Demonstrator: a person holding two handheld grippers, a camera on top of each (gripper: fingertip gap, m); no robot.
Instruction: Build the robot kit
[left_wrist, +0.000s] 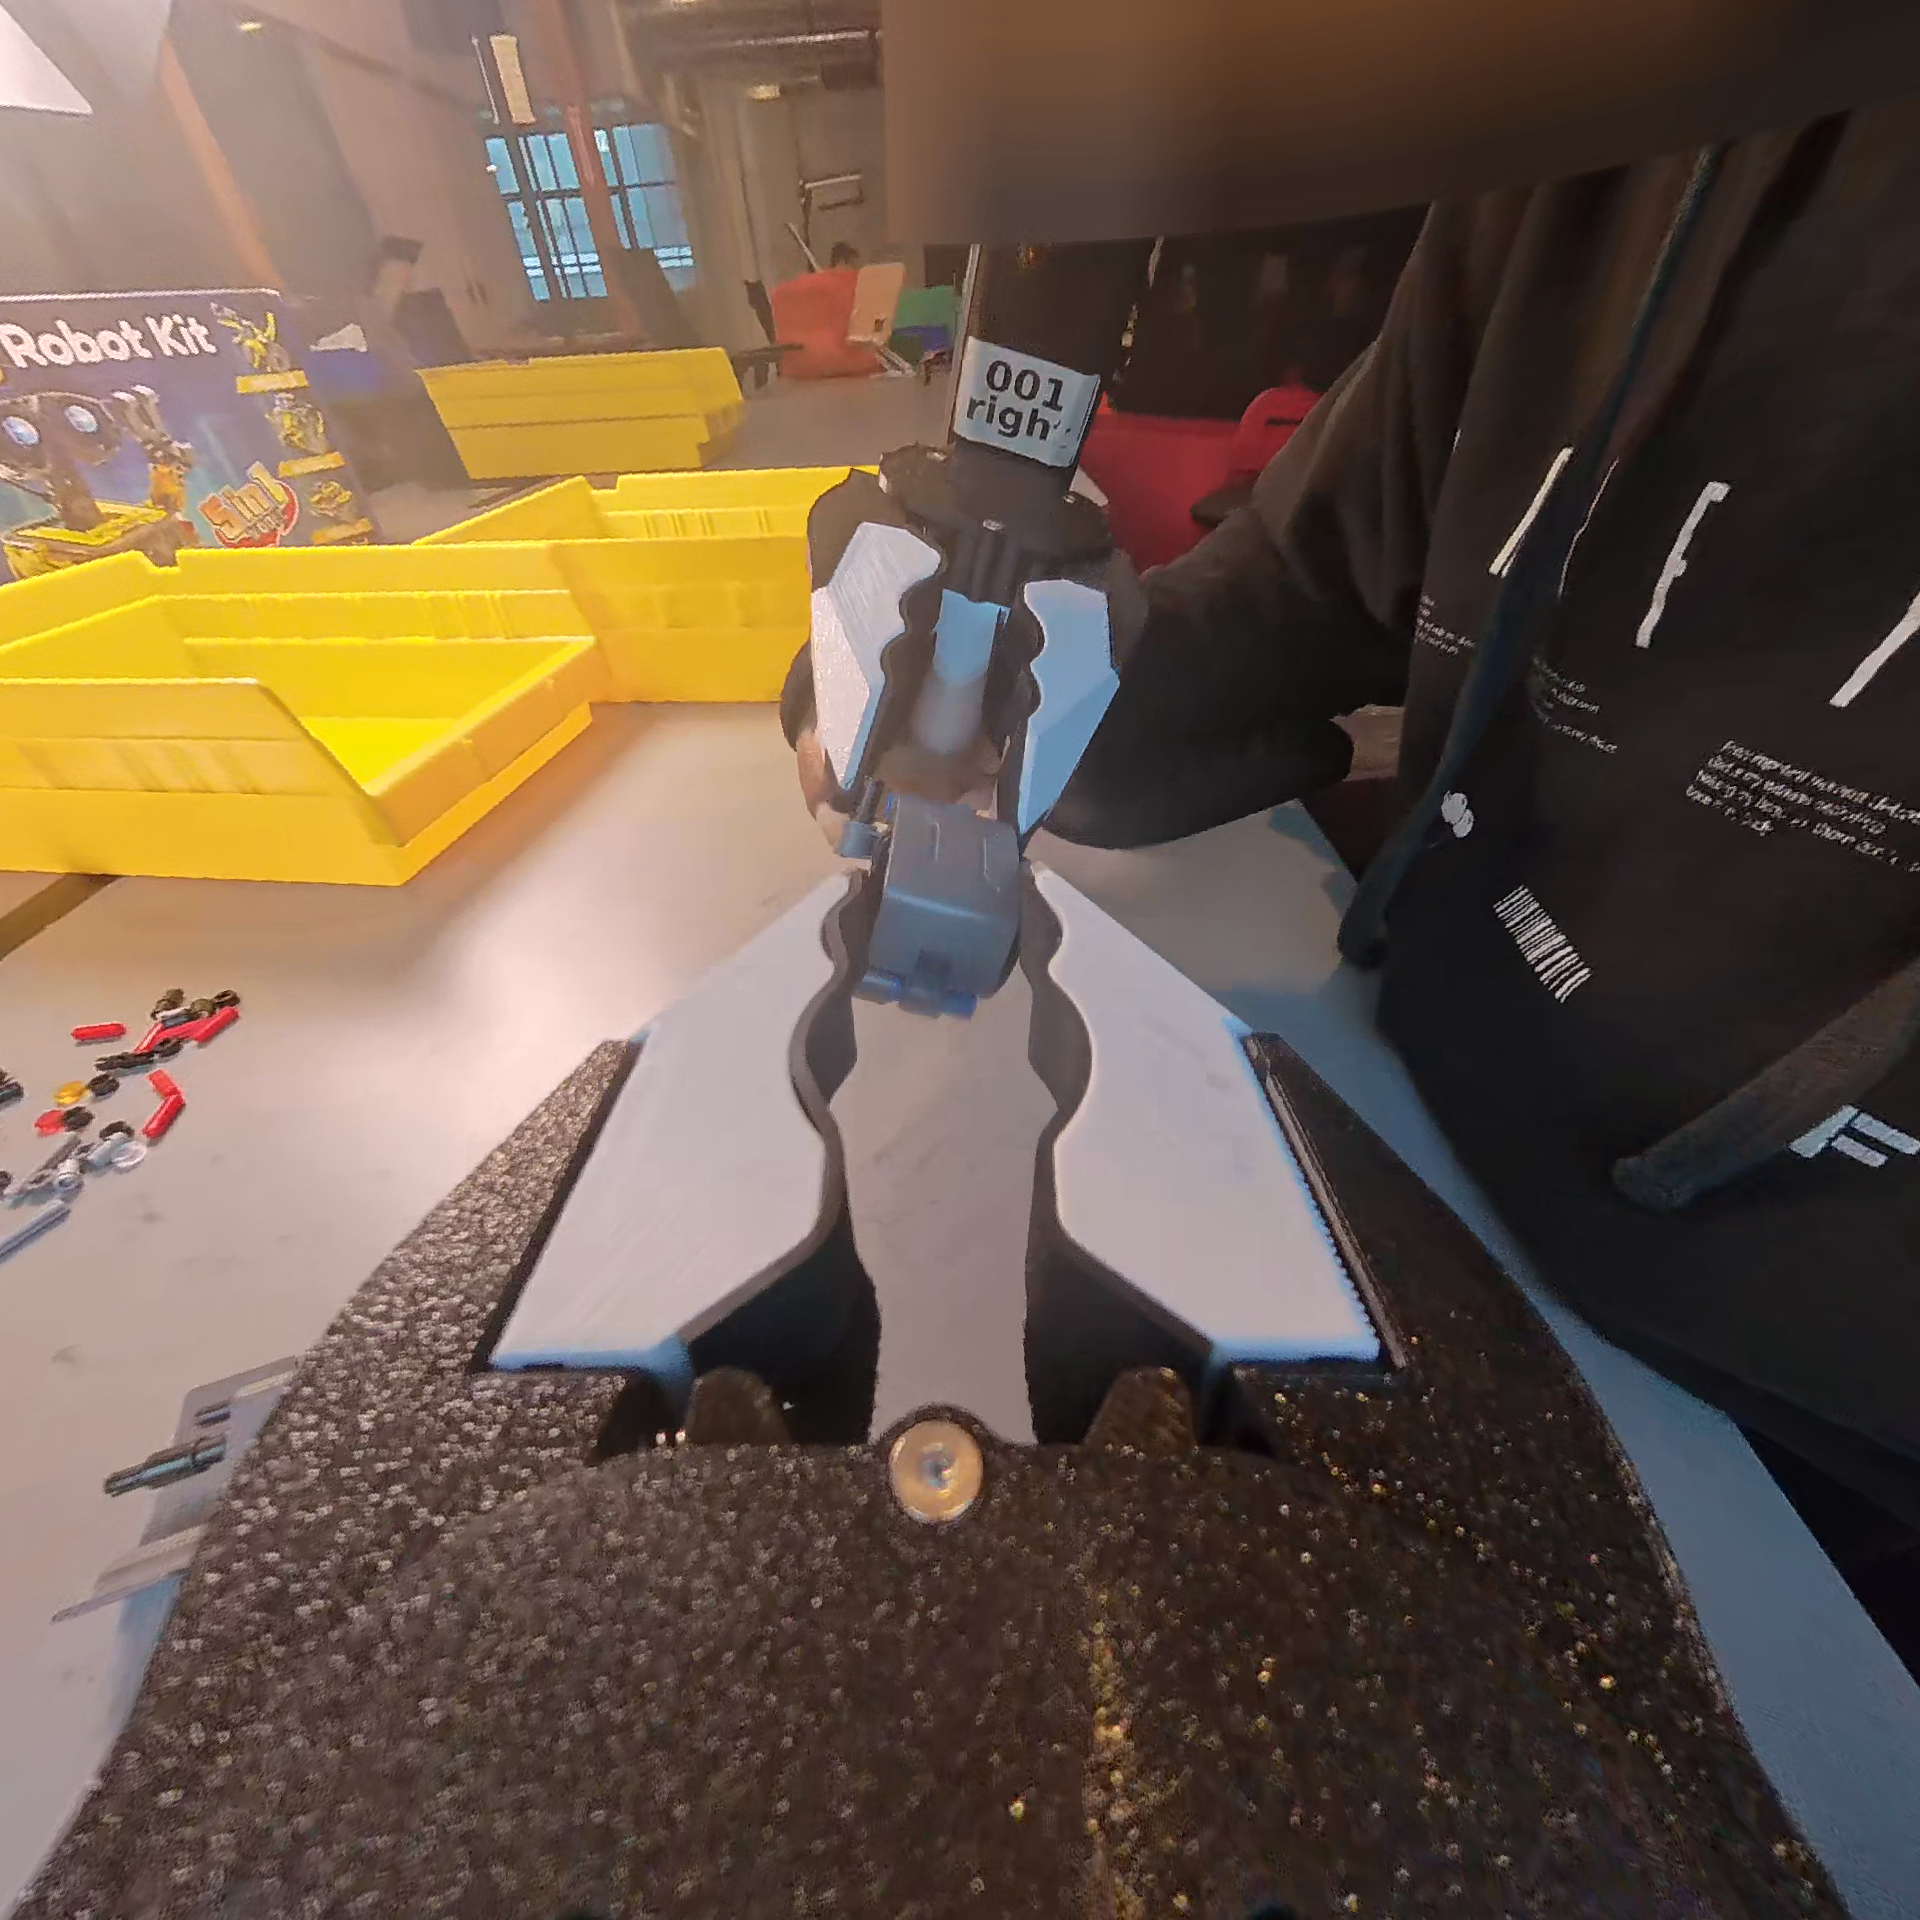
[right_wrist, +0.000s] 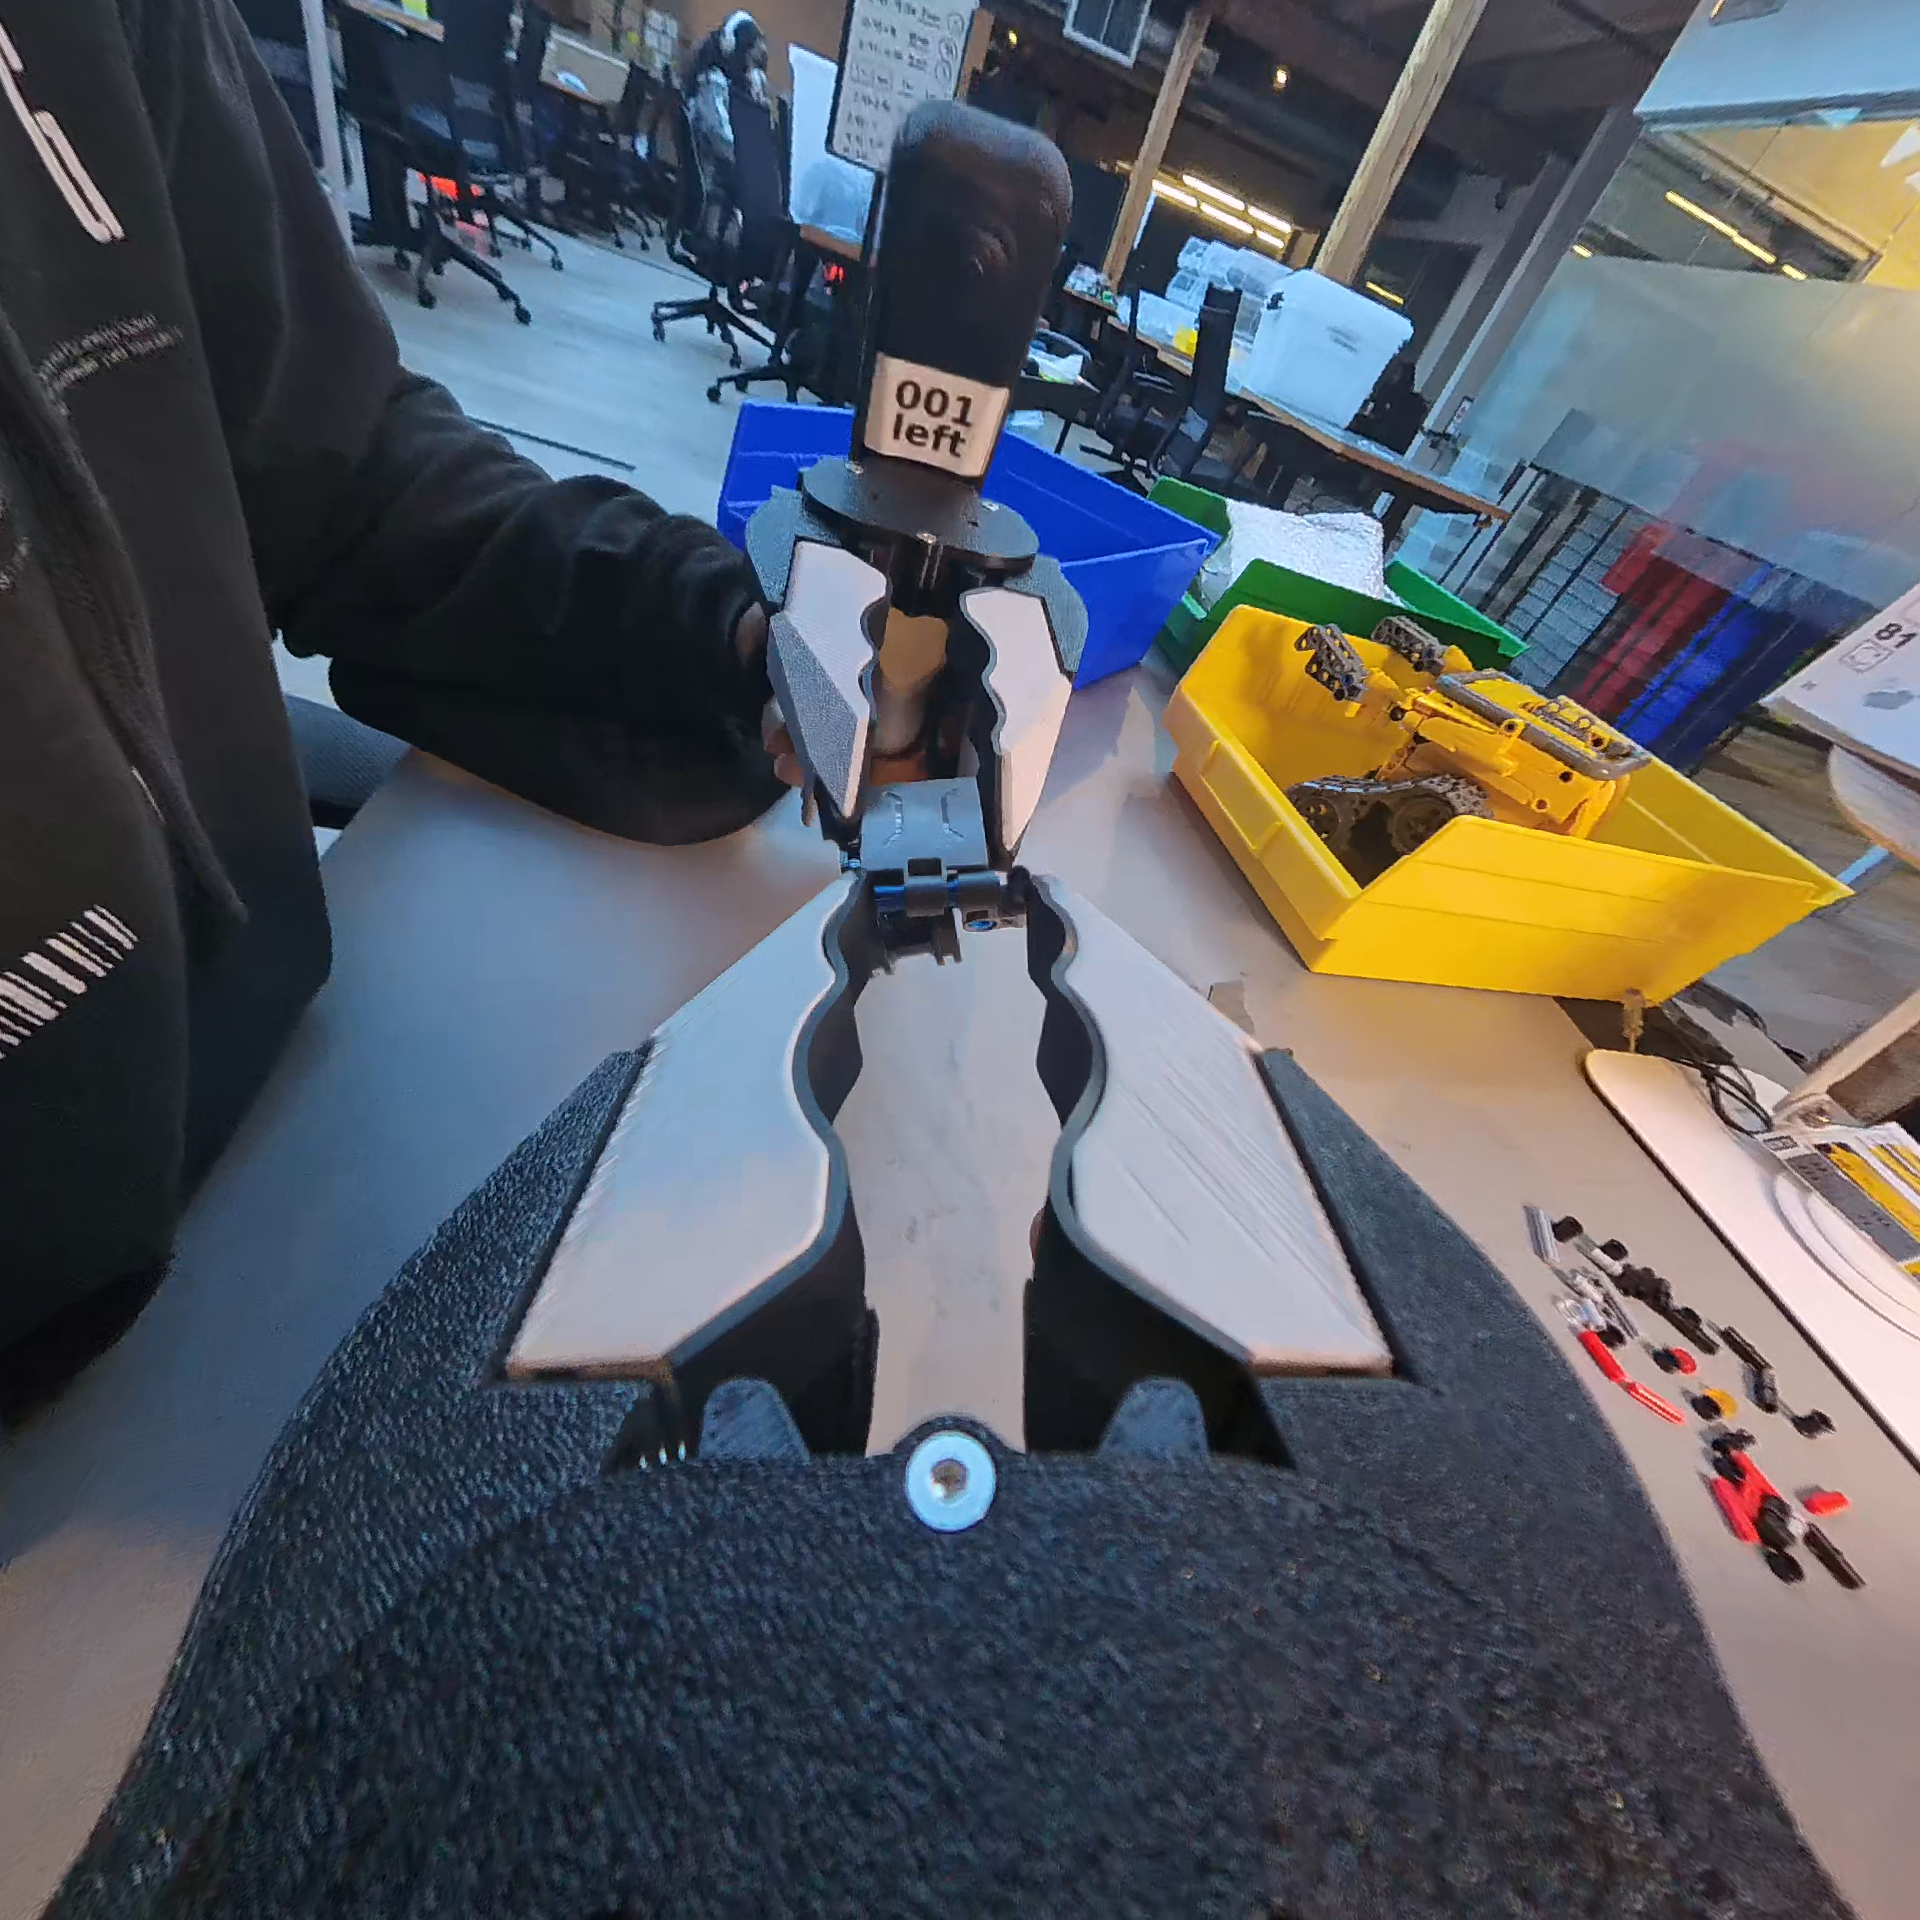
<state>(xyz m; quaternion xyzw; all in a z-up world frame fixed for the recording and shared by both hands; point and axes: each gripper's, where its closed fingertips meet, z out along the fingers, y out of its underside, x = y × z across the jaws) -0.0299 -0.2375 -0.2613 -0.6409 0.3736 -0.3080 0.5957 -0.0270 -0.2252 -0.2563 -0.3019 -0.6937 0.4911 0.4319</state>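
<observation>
Grey plastic, a small blocky motor-like piece with blue pins (left_wrist: 940, 914), sits pinched between the tips of your left gripper (left_wrist: 940, 925) at the centre of the left wrist frame. Your right gripper (right_wrist: 940, 914) meets it head-on and closes on the same piece (right_wrist: 925, 852) from the opposite end, so both pairs of fingers clamp it above the pale grey tabletop (left_wrist: 436, 1039). Small red and black loose parts (right_wrist: 1714, 1392) lie at the lower right of the right wrist frame. A yellow plastic bin (right_wrist: 1507, 904) holding a yellow tracked model (right_wrist: 1475, 727) stands at the right; empty yellow bins (left_wrist: 291, 727) fill the left of the left wrist frame.
</observation>
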